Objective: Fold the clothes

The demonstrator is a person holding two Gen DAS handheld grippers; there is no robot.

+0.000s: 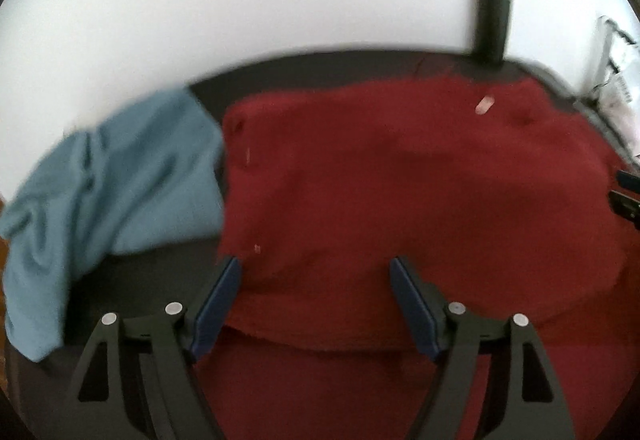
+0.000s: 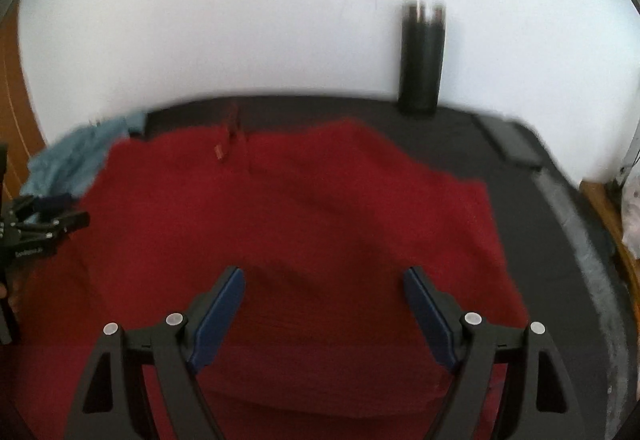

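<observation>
A dark red garment [image 1: 400, 192] lies spread over the dark table, with a folded edge near me; it also fills the right wrist view [image 2: 300, 220]. A small tag [image 1: 484, 105] shows near its far edge. My left gripper [image 1: 316, 272] is open and empty, just above the red garment's near left part. My right gripper [image 2: 324, 280] is open and empty above the garment's near middle. The left gripper also shows at the left edge of the right wrist view [image 2: 44, 224]. A blue-grey garment [image 1: 104, 192] lies crumpled to the left of the red one.
A tall dark cylinder [image 2: 422, 60] stands at the table's back edge against the white wall; it also shows in the left wrist view [image 1: 492, 20]. The dark table [image 2: 560, 240] has bare surface to the right. White clutter [image 1: 616, 72] sits at the far right.
</observation>
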